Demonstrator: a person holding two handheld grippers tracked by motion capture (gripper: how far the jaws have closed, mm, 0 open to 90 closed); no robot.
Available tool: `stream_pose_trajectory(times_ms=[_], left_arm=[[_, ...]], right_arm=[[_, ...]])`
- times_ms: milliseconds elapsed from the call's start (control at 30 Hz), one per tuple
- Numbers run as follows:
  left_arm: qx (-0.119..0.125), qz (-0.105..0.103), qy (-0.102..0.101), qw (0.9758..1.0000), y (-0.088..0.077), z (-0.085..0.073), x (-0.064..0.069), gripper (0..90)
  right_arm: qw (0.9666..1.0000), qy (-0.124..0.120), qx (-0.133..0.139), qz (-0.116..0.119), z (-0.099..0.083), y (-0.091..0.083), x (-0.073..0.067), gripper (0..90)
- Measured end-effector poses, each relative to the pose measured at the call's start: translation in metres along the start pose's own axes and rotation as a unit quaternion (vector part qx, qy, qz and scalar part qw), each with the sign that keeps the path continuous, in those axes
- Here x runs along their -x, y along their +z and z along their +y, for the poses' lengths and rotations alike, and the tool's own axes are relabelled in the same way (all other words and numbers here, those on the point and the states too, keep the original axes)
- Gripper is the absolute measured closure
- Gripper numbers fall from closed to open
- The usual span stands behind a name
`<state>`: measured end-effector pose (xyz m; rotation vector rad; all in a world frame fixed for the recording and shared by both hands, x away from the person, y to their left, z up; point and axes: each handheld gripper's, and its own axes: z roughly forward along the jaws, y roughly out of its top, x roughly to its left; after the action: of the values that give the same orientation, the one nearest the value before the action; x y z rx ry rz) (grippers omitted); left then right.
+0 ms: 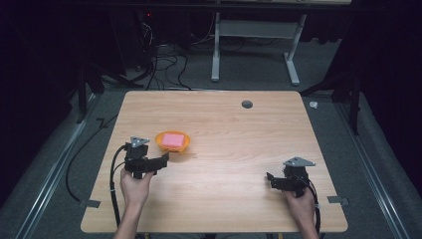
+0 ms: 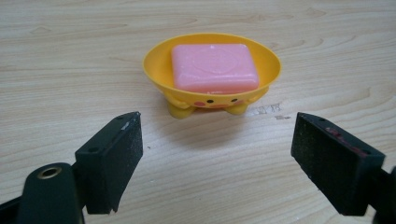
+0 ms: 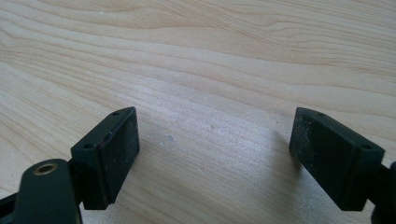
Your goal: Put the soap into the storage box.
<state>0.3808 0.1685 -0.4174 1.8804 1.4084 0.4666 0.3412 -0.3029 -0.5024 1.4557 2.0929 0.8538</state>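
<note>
A pink bar of soap lies in a small orange-yellow dish on the left half of the wooden table. The left gripper view has the soap lying flat in the dish, which stands on little feet and has a face painted on its front. My left gripper sits just in front of the dish, a short gap away, and points at it. Its jaws are open with nothing between them. My right gripper rests low at the table's front right, open over bare wood.
A grey round cap is set into the tabletop near the far edge. Beyond the table stand a white desk frame and loose cables on the dark floor. Each gripper's cable trails off the front edge.
</note>
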Motion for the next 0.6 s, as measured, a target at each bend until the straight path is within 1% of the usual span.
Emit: stream_pose_trajectory(times_ms=[233,433,500,600], left_arm=[[0.001,-0.009,0.003,1.0000,-0.002,-0.004,0.001,17.3],[-0.001,-0.015,0.012,0.9998,-0.003,-0.008,0.004,17.3],[-0.004,-0.018,0.019,0.9997,-0.003,-0.010,0.006,17.2],[-0.004,-0.015,0.022,0.9996,-0.003,-0.012,0.007,17.2]], right_arm=[[1.0000,0.001,0.000,0.000,0.000,0.000,0.000,16.6],[1.0000,0.000,0.000,0.000,0.000,0.000,0.000,16.6],[1.0000,0.000,0.000,0.000,0.000,0.000,0.000,16.6],[1.0000,0.000,0.000,0.000,0.000,0.000,0.000,16.6]])
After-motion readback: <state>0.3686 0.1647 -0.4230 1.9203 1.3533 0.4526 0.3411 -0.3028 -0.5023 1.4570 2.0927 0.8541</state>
